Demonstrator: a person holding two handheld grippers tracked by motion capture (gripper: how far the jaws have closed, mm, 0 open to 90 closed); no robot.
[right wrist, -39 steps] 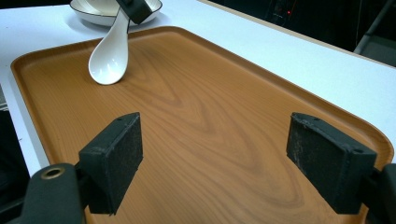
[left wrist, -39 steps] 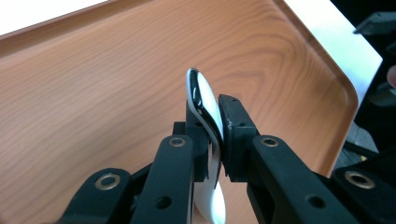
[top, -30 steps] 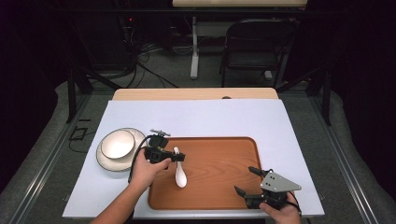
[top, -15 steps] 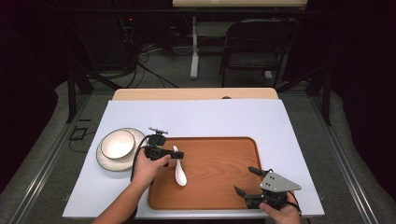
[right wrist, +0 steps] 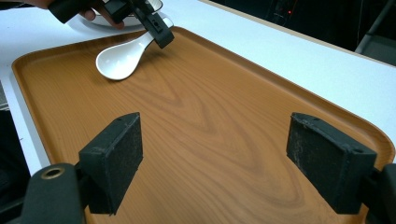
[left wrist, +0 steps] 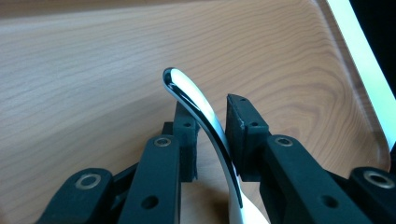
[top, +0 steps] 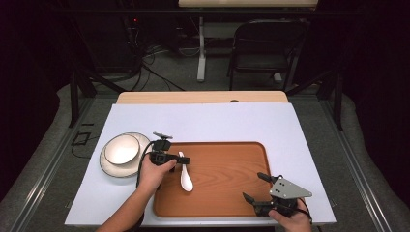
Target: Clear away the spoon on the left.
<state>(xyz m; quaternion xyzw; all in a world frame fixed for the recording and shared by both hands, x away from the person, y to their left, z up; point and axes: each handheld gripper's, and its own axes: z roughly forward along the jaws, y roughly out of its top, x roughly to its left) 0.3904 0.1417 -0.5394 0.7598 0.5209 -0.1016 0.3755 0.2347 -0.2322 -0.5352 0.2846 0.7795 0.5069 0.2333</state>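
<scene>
Spoon [top: 185, 174] lies on the wooden tray [top: 227, 193], handle clamped between the left hand-held gripper [left wrist: 210, 140] jaws. The right hand-held gripper [top: 256, 191] hovers near, jaws spread, empty. Risk: the glazed handle may slip if lifted, since the grip is narrow. Beyond, on the desk [top: 203, 121], a bowl [top: 122, 149] sits empty on its plate [top: 109, 166].

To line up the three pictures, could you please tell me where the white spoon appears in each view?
High view: white spoon lies left of centre, on the wooden tray.
Left gripper view: its handle rises at centre between the fingers.
Right gripper view: upper left.
Shared landmark: the wooden tray.
</scene>
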